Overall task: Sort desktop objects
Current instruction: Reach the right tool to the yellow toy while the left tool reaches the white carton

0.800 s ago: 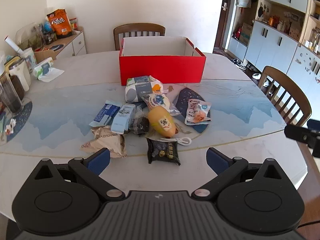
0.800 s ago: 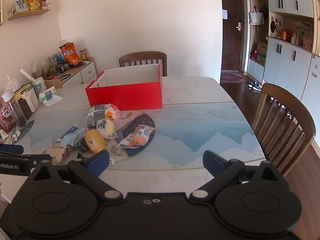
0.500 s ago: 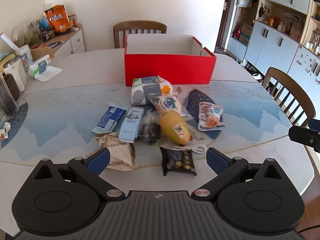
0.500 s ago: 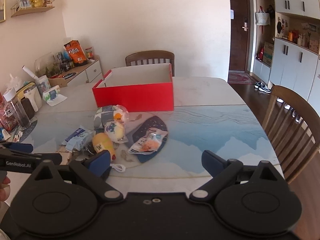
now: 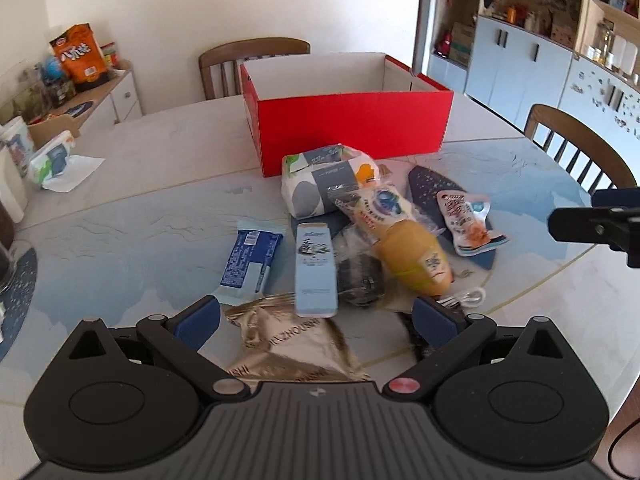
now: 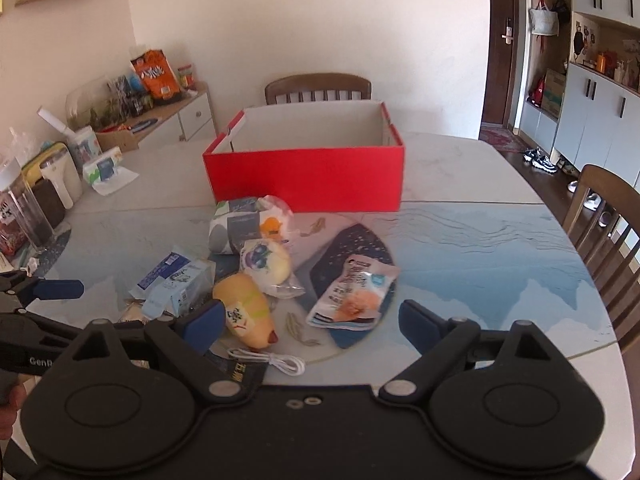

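The crinkled tan packet [image 5: 294, 344] at the near edge of the table is showing the upside-down letters "ZHOUSH". The left gripper [image 6: 48, 300], seen in the right wrist view, is displaying "GenR" in white on its body. Print on the remaining packets is appearing too small or blurred to read.

Open red box [image 5: 352, 128] stands behind a heap: tissue pack [image 5: 320, 188], yellow toy [image 5: 416, 260], blue wrapper [image 5: 250, 264], pale box [image 5: 315, 268], pouch [image 5: 466, 220], gold bag [image 5: 288, 344], white cable [image 6: 276, 362]
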The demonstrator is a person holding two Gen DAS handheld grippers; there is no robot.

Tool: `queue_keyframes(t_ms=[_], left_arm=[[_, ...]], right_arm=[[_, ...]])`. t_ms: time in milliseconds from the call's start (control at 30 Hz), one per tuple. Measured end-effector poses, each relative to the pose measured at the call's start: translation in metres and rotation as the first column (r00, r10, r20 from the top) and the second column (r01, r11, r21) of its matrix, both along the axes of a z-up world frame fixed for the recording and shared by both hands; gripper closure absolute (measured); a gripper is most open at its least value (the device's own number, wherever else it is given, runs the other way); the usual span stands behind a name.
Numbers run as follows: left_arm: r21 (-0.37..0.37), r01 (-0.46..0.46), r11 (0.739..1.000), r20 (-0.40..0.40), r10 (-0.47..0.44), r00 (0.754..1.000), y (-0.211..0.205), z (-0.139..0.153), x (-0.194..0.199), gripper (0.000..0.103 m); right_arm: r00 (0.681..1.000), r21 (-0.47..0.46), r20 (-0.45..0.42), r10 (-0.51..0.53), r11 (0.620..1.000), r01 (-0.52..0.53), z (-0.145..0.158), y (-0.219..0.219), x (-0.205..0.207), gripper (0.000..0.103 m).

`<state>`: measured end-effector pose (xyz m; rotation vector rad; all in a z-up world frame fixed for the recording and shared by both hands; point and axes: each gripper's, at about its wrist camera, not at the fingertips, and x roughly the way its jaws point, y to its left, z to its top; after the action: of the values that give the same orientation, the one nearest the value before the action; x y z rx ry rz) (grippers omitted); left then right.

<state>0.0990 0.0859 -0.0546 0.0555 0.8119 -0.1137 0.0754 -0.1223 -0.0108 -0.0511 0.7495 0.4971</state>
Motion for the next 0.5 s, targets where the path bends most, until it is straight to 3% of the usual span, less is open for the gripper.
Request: queue_keyframes(t_ms=[300,500], left_arm=[[-0.052,0.068,0.996,-0.048,-0.070,0.996,0.012,-0.020,0.029,0.000],[-0.106,-0.007,0.994,-0.090,-0.002,0.996,0.030,-0.021,0.058,0.001]], right_arm=[[0.997,-0.043,-0.071,-0.004,0.999,0.001,-0.021,0.032,0.017,0.016],[0.990,-0.072,-0.120,0.074,0.994,-0.083,-0.034,0.044,0.030,0.018]])
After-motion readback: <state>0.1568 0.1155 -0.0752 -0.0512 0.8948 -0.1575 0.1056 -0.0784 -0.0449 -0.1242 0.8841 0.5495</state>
